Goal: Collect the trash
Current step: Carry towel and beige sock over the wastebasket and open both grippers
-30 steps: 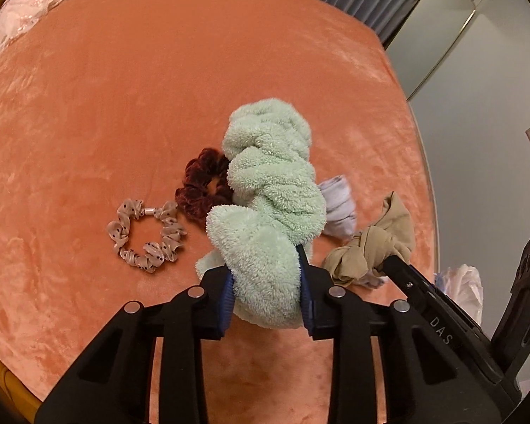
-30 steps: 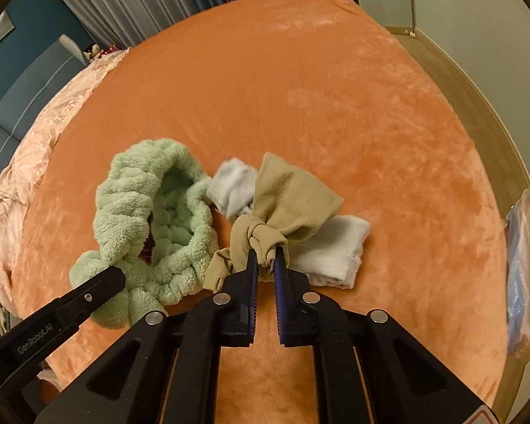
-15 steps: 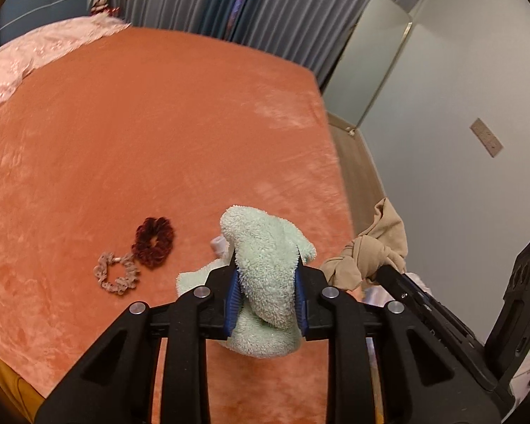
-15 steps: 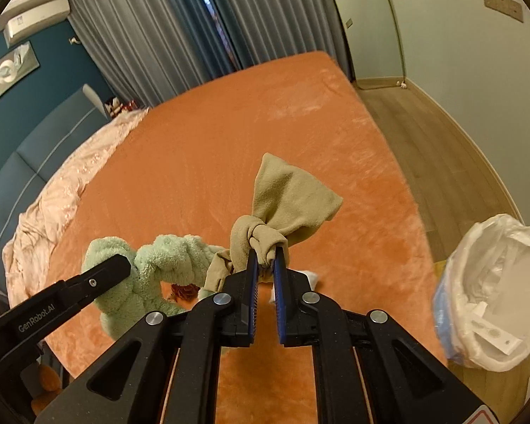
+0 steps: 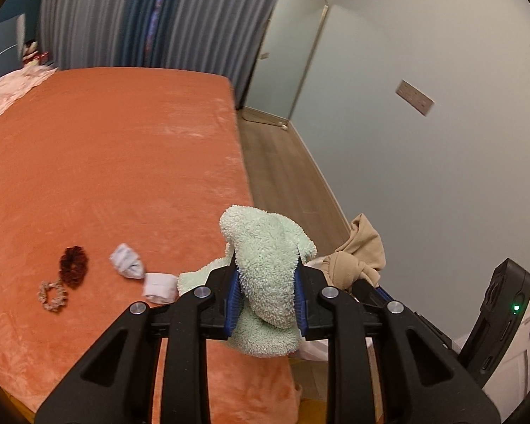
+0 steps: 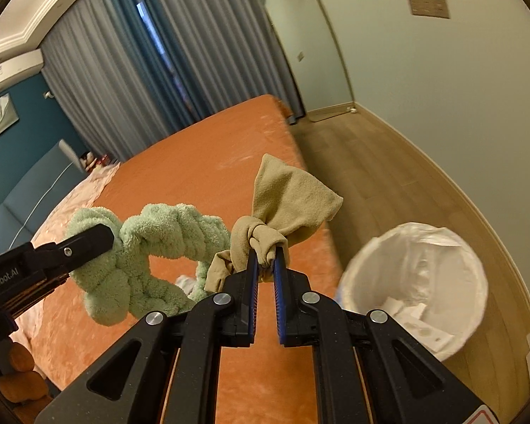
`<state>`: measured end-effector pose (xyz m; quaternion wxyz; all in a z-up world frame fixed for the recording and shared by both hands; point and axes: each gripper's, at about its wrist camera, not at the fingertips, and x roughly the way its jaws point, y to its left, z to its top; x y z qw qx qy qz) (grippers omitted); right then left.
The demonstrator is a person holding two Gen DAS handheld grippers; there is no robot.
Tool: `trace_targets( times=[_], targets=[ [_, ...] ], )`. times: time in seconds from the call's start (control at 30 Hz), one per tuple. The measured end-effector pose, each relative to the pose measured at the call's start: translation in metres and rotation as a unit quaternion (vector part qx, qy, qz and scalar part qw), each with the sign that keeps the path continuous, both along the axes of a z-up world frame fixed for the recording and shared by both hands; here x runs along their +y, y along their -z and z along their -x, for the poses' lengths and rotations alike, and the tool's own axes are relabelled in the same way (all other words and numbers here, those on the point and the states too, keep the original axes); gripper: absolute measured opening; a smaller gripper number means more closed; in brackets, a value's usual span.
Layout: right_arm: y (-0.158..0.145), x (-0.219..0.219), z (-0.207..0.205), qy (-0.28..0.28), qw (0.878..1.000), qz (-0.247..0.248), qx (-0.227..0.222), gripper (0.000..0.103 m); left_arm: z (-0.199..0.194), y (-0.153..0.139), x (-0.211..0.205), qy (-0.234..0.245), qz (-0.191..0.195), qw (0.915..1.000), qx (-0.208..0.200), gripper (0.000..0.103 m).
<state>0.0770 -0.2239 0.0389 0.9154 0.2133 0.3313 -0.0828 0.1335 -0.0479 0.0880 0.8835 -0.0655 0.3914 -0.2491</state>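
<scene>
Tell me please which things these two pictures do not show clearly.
- Bin, right wrist view: blurred, and its base is hidden behind the right gripper; the contents are unreadable scraps.
- Lower end of the green headband, left wrist view: covered by the left gripper.
- Beige cloth, left wrist view: partly behind the headband.
- Pale scrunchie, left wrist view: too small for detail.

Right tongs point(image 6: 265, 259) pinch knotted tan cloth point(image 6: 286, 208).
</scene>
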Motion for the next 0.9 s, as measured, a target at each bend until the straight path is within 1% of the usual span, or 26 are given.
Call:
trace_targets(
  times=[0.13,0.27,0.43,0.5,0.6,0.63,0.67,0.73,0.9],
  targets=[
    [0.005,-0.039,0.023,0.034,0.999,-0.005,0.000,0.008,0.008,0.002,-0.041,0.035,-0.006,0.9994,0.000,0.024],
    [0.014,-0.067,0.042,0.061,0.998,-0.010,0.005,0.008,0.014,0.010,-0.077,0.061,-0.006,0.9981,0.008,0.024],
    [0.027,-0.091,0.058,0.086,0.996,-0.020,0.013,0.008,0.018,0.024,-0.116,0.086,-0.017,0.9959,0.019,0.024],
    [0.032,-0.098,0.063,0.094,0.995,-0.023,0.017,0.008,0.021,0.028,-0.127,0.099,-0.015,0.9950,0.011,0.026],
    [0.039,-0.107,0.068,0.102,0.994,-0.027,0.022,0.008,0.023,0.030,-0.135,0.095,-0.009,0.9954,0.003,0.037],
    [0.040,-0.108,0.067,0.103,0.994,-0.027,0.024,0.008,0.024,0.030,-0.135,0.091,-0.008,0.9958,0.000,0.047],
    [0.041,-0.111,0.066,0.104,0.994,-0.028,0.025,0.008,0.024,0.029,-0.136,0.087,-0.009,0.9962,-0.004,0.050],
    [0.044,-0.113,0.067,0.107,0.993,-0.029,0.028,0.008,0.024,0.028,-0.138,0.083,-0.019,0.9963,-0.014,0.050],
    [0.045,-0.117,0.062,0.109,0.993,-0.034,0.029,0.008,0.022,0.034,-0.136,0.077,-0.036,0.9963,-0.013,0.050]
  ],
)
